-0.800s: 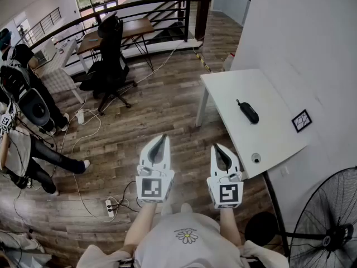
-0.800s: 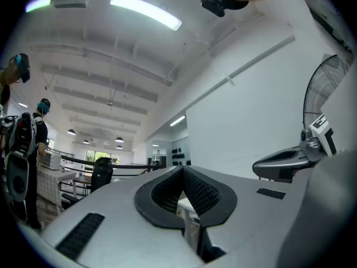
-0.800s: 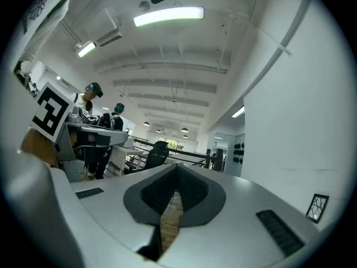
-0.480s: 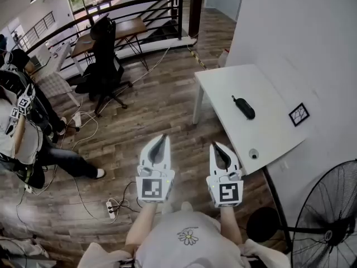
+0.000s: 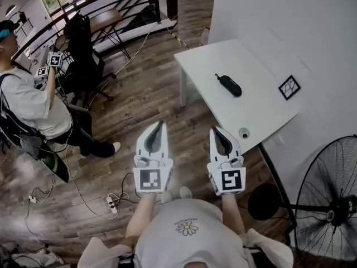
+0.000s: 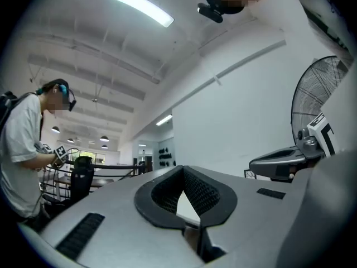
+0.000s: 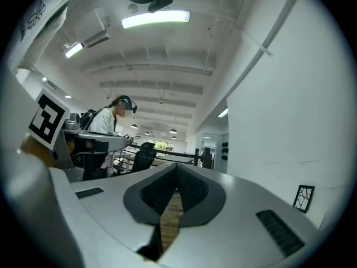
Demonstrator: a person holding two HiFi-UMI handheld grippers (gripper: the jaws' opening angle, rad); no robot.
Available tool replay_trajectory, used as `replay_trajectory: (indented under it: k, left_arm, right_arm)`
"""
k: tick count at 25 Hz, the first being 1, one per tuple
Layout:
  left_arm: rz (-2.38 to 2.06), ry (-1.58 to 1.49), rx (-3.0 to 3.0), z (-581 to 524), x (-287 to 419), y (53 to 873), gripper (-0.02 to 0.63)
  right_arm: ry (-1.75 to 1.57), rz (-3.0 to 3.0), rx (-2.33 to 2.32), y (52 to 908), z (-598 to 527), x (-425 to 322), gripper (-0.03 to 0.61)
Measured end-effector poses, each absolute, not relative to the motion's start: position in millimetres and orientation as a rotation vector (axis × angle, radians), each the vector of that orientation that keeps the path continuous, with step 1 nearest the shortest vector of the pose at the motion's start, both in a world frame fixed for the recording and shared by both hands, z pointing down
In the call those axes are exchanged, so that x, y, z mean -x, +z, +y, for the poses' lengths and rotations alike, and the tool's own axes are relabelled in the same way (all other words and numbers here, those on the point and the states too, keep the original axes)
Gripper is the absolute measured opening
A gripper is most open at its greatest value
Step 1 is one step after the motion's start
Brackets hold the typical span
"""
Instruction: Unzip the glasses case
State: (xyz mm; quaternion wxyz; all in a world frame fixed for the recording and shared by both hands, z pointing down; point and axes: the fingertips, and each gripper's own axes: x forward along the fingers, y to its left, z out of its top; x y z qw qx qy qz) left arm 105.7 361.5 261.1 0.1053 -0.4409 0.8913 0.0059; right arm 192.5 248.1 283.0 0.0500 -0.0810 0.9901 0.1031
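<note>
- Glasses case (image 5: 229, 85): dark and oblong. It lies flat near the middle of the white worktop (image 5: 262, 116), well apart from both sets of fingers.
- Left gripper (image 5: 159, 126): held off the worktop, above the wood floor (image 5: 139, 105). Its fingers are clenched tip to tip with nothing between them.
- Right gripper (image 5: 215, 130): held short of the worktop's near edge. Its fingers are clenched and empty.

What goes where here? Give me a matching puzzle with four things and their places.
Things:
1 glasses case
2 fan
3 power strip
4 right gripper

Places:
A lying flat on the wooden floor
B on the white table
C upright on its own stand
D held in the air, jaws shut, empty

Pairs: 1-B, 2-C, 3-A, 4-D
</note>
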Motion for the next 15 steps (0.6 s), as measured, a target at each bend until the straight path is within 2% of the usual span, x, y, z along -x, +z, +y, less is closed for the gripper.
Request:
replay_trajectory:
  k: [15]
  left_arm:
    - [2.595,0.052,1.344,313.5,-89.2,258.4,0.011]
  right_arm:
    - [0.239,3.01,0.331,300.4,196.8,-196.5,0.006]
